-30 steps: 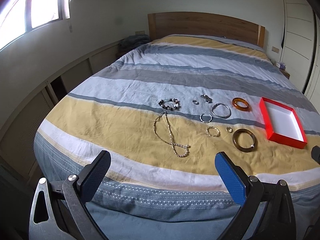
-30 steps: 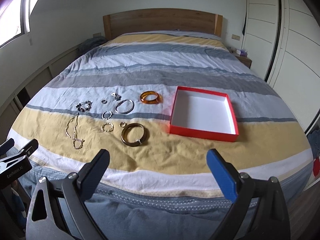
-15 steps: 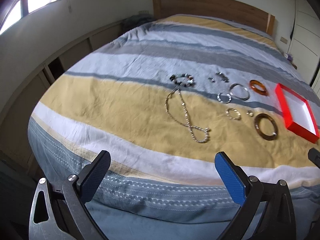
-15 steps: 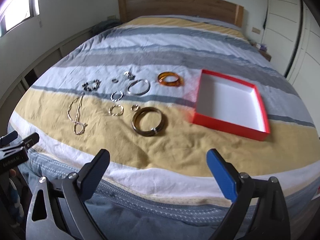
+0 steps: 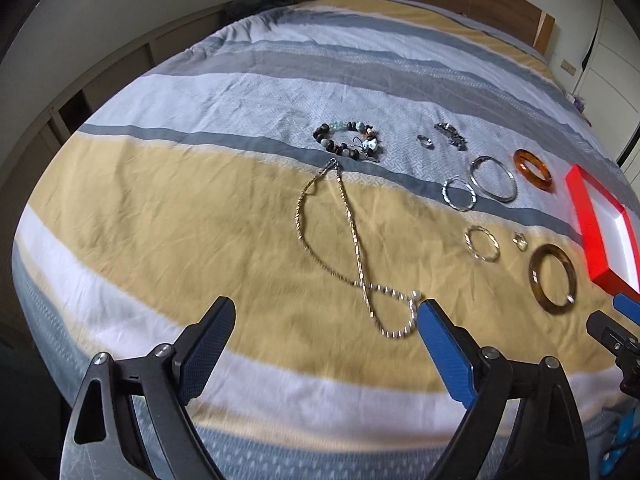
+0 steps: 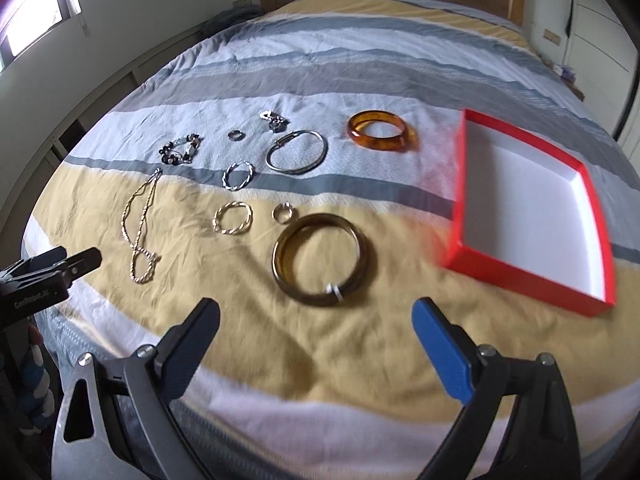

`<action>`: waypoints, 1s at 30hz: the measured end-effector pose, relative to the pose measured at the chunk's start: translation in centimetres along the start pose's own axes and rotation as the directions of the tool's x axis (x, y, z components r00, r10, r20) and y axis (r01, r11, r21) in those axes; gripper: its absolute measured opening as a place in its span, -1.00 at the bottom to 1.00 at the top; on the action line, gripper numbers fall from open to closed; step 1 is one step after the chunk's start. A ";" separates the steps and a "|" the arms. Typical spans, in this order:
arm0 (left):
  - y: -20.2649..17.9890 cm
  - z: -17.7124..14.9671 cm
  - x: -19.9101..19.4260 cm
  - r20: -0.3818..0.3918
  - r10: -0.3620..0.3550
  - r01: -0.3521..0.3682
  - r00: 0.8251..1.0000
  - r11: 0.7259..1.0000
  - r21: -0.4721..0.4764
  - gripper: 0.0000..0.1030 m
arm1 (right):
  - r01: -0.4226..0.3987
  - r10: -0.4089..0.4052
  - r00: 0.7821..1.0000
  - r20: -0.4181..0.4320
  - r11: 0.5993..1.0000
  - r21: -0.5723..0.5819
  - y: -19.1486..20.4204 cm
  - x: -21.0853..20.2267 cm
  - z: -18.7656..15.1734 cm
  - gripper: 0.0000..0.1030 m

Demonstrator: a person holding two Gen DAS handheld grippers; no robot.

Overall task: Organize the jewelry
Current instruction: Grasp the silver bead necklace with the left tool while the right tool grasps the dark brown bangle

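Both grippers moved in closer over the striped bed [image 6: 360,360] since before: left gripper [image 5: 324,320], jaws wide, by the gold chain necklace [image 5: 352,256]; right gripper [image 6: 316,320], also released, near the brown bangle [image 6: 324,258].

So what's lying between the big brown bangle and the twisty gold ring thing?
A small ring lies between the big brown bangle and the twisted gold hoop, touching neither. The right wrist view shows it best.

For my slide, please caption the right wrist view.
Open right gripper above a dark bangle, beside the red box.
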State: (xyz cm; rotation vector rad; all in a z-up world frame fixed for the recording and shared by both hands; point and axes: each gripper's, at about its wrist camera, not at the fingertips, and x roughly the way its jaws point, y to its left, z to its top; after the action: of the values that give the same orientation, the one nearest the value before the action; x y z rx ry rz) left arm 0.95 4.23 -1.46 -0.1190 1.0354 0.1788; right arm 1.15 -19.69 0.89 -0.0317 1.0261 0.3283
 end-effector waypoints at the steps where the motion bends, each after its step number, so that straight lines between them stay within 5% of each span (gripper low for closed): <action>1: -0.1 0.2 0.5 -0.007 0.002 -0.002 1.000 1.000 -0.002 0.78 | -0.004 0.004 1.000 -0.010 1.000 -0.002 0.0 0.6 0.4 0.88; 8: -0.8 1.5 4.0 -0.056 0.028 -0.028 0.998 1.000 -0.002 0.71 | -0.001 0.000 0.997 -0.076 1.000 -0.013 -0.5 4.3 2.0 0.88; 17: -1.4 1.8 7.2 -0.110 0.047 -0.049 0.993 0.999 -0.023 0.35 | -0.001 -0.008 0.990 -0.139 0.998 -0.064 -0.5 7.9 2.1 0.88; 22: -1.8 2.3 7.6 -0.115 0.052 -0.054 0.992 0.999 -0.009 -0.54 | 0.009 -0.023 0.990 -0.140 0.995 -0.098 -0.3 8.3 1.9 0.83; 24: -2.1 2.4 7.5 -0.117 0.042 -0.042 0.992 0.999 0.000 -0.83 | 0.005 -0.019 0.992 -0.128 0.994 -0.107 -0.3 8.1 1.9 0.47; 30: -3.2 2.2 6.4 -0.098 0.052 -0.050 0.994 0.998 0.027 -0.95 | -0.039 0.030 0.995 -0.096 0.996 -0.086 -1.2 6.4 1.9 0.45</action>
State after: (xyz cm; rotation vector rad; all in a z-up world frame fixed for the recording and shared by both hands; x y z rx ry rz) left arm 6.68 2.13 -5.82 -0.0802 1.1390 0.2083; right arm 6.13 -18.87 -3.68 -0.1097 1.1061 0.4066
